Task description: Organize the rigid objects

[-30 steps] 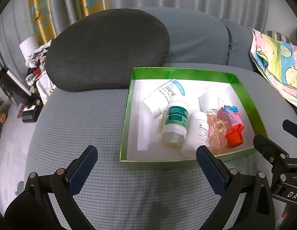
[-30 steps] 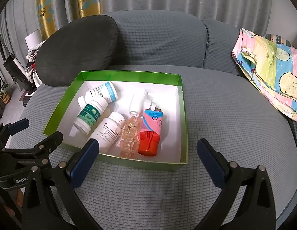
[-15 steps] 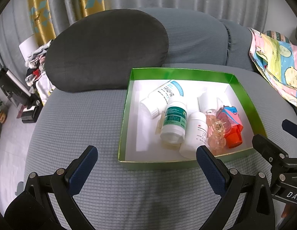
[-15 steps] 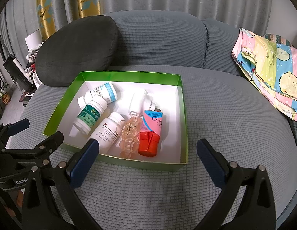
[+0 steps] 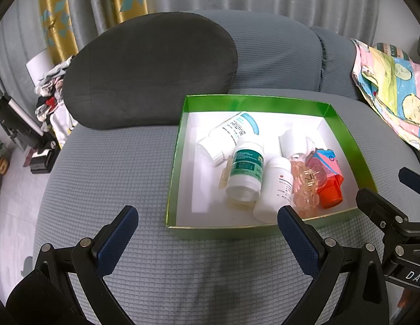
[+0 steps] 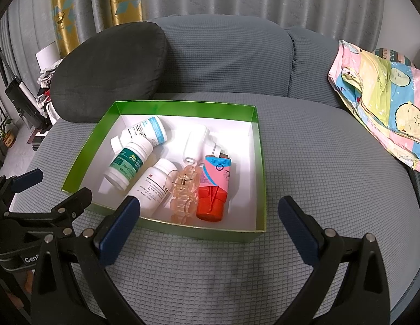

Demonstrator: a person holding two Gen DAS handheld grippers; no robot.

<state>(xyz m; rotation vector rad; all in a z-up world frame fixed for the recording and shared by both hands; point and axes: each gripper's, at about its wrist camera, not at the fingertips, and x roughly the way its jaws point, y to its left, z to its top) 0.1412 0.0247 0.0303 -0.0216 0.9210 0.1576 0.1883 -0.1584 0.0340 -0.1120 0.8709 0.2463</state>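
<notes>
I hold my left gripper (image 5: pixel 207 223) and right gripper (image 6: pixel 210 215) low over the grey sofa (image 6: pixel 331 189), jaws wide apart, both empty. The green box (image 6: pixel 260 162) sits just ahead, already holding the bottles (image 6: pixel 128 163), a clear clip (image 6: pixel 183 192) and an orange-capped tube (image 6: pixel 214 187) — heaped toward its near side, likely so nothing rolls off the cushion.

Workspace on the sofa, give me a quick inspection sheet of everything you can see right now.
Surface: grey waffle-textured sofa seat.
Job's things: green-walled white-floored cardboard box holding white pill bottles, including a green-labelled bottle, a clear plastic hair claw and an orange-capped pink inhaler.
Clutter: dark grey cushion; colourful cartoon-print cloth.
Grippers: left gripper and right gripper both open, empty.
Cables: nothing seen.
Surroundings: grey and gold curtains.
</notes>
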